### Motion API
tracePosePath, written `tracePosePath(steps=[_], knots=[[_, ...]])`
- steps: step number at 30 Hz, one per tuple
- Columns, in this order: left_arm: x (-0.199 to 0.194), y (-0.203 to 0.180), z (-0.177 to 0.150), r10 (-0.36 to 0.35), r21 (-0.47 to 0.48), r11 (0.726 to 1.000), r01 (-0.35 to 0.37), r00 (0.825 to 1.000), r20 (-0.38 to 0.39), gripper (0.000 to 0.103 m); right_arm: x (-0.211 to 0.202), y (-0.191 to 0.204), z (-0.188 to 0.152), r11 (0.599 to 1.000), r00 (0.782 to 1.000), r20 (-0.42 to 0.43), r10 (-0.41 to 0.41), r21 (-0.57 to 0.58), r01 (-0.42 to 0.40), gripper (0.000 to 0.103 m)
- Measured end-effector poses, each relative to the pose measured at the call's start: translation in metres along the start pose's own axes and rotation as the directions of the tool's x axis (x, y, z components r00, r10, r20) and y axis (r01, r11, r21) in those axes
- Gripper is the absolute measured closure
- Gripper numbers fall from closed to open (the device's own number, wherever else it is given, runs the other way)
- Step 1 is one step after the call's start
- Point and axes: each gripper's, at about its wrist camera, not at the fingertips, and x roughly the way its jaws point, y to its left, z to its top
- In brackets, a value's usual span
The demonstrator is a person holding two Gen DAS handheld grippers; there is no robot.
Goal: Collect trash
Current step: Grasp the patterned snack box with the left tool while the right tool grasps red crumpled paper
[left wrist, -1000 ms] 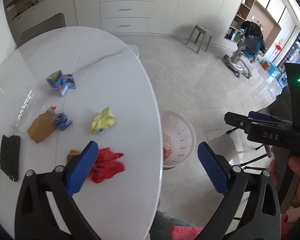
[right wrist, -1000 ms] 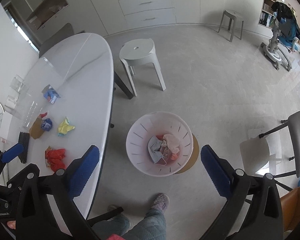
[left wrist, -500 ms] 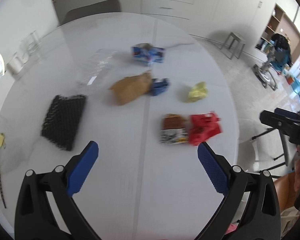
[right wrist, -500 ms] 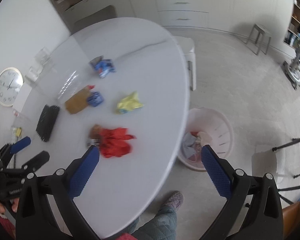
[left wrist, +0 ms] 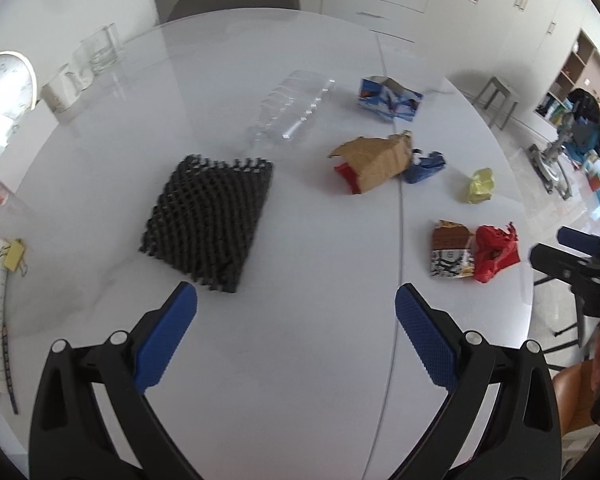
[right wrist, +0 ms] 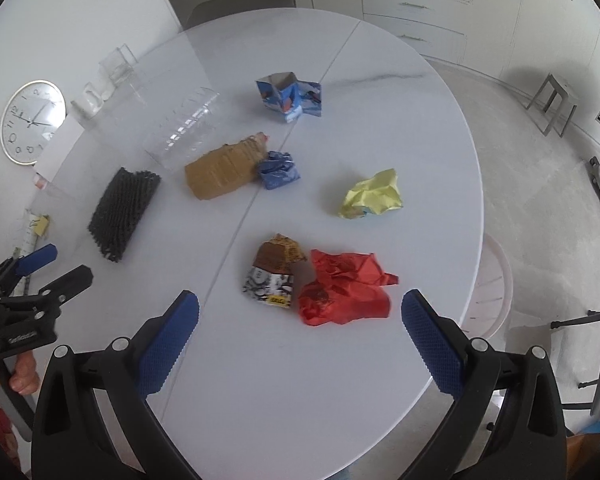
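Note:
Trash lies on the white oval table (right wrist: 380,120): a red crumpled wrapper (right wrist: 344,292), a brown snack packet (right wrist: 274,276), a yellow paper ball (right wrist: 374,196), a small blue wad (right wrist: 278,170), a brown paper bag (right wrist: 222,172), a blue carton (right wrist: 290,96) and a black mesh sheet (left wrist: 212,216). My right gripper (right wrist: 300,328) is open and empty, just short of the red wrapper and the packet. My left gripper (left wrist: 296,332) is open and empty, near the mesh sheet. The white bin (right wrist: 494,292) peeks out past the table's right edge.
A clear plastic tray (right wrist: 180,132), glass jars (right wrist: 118,66) and a wall clock (right wrist: 32,120) stand at the table's far left. A ruler and a clip (left wrist: 4,264) lie at its left edge. A stool (right wrist: 554,100) and chairs stand on the floor.
Both grippers swung from the bin and floor to over the table and came closer to the trash. Both stayed open and empty.

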Motion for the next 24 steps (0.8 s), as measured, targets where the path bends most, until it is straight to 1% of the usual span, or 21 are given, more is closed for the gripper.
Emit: tracePosePath(steps=[1,5,7,10,12,14,16,18,19,21,24], knots=[[0.001,-0.005,0.0,-0.007,0.006,1.0,0.007,1.0,-0.002,0.008,0.005,-0.006,-0.001,1.0,1.0,-0.007,-0.019,0.003,0.02,0.002],[0.01,-0.029,0.001,-0.031,0.019,0.999,0.031,0.999,-0.024,0.008,0.028,-0.028,-0.003,0.999,0.999,-0.041,-0.03,0.041,0.031,0.003],[0.012,-0.04,0.001,-0.041,0.029,0.999,0.042,0.999,-0.032,0.008,0.04,-0.036,-0.004,0.998,0.998,-0.059,-0.016,0.06,0.019,0.01],[0.015,-0.058,0.001,-0.045,0.052,0.998,0.047,0.998,-0.039,0.008,0.052,-0.042,-0.003,0.997,0.997,-0.073,0.005,0.073,0.0,0.014],[0.018,-0.069,0.002,-0.049,0.067,0.996,0.053,0.998,-0.047,0.008,0.059,-0.042,-0.002,0.998,0.997,-0.08,0.005,0.064,0.0,0.016],[0.02,-0.077,0.004,-0.061,0.07,0.995,0.064,0.997,-0.054,0.008,0.062,-0.04,-0.002,0.999,0.997,-0.079,0.008,0.049,-0.004,0.025],[0.022,-0.084,0.006,-0.071,0.072,0.995,0.075,0.996,-0.057,0.008,0.067,-0.04,-0.001,0.999,0.996,-0.086,0.015,0.032,-0.012,0.044],[0.027,-0.095,0.009,-0.078,0.078,0.993,0.083,0.995,-0.06,0.008,0.068,-0.042,-0.002,0.999,0.996,-0.082,0.036,0.023,-0.035,0.051],[0.03,-0.1,0.01,-0.077,0.085,0.993,0.083,0.995,-0.067,0.008,0.066,-0.043,-0.002,0.999,0.996,-0.076,0.045,0.018,-0.044,0.053],[0.037,-0.11,0.013,-0.086,0.094,0.991,0.093,0.993,-0.077,0.008,0.062,-0.048,-0.002,0.998,0.996,-0.073,0.056,0.015,-0.055,0.054],[0.052,-0.124,0.017,-0.097,0.084,0.991,0.106,0.99,-0.103,0.009,0.05,-0.066,-0.004,0.995,0.994,-0.062,0.092,0.041,-0.09,0.055]])
